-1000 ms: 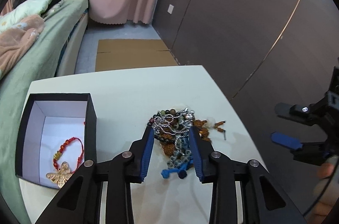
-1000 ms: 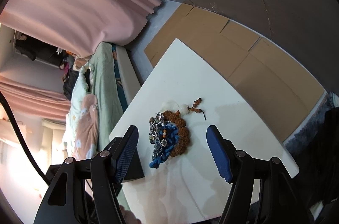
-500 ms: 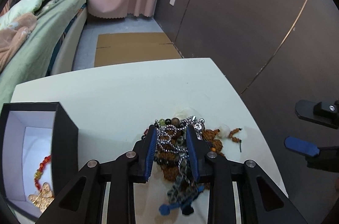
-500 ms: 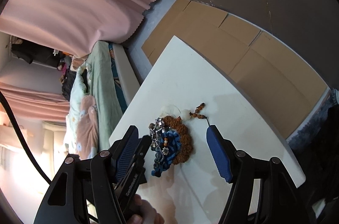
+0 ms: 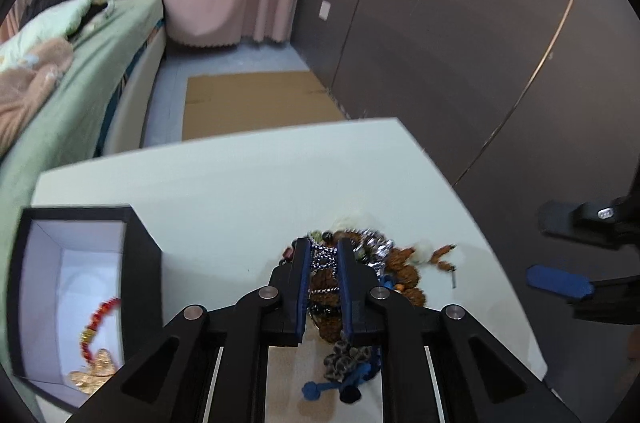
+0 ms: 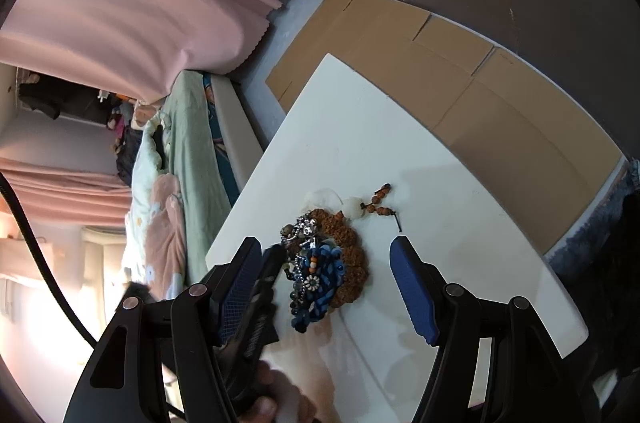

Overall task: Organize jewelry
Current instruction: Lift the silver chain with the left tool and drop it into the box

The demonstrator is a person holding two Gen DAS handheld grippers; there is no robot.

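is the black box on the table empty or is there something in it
Not empty: the open black box holds a red beaded bracelet with a gold charm.

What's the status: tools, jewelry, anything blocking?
Left tool closing on silver chain in jewelry pile. Right tool open, hovering clear. Black box holds red bracelet. Strands tangled; others may lift too.

no text, label, brand or number can be read in either view. the only trace is faint lettering along the black body of the left gripper (image 6: 280,265) in the right wrist view, too blurred to make out.
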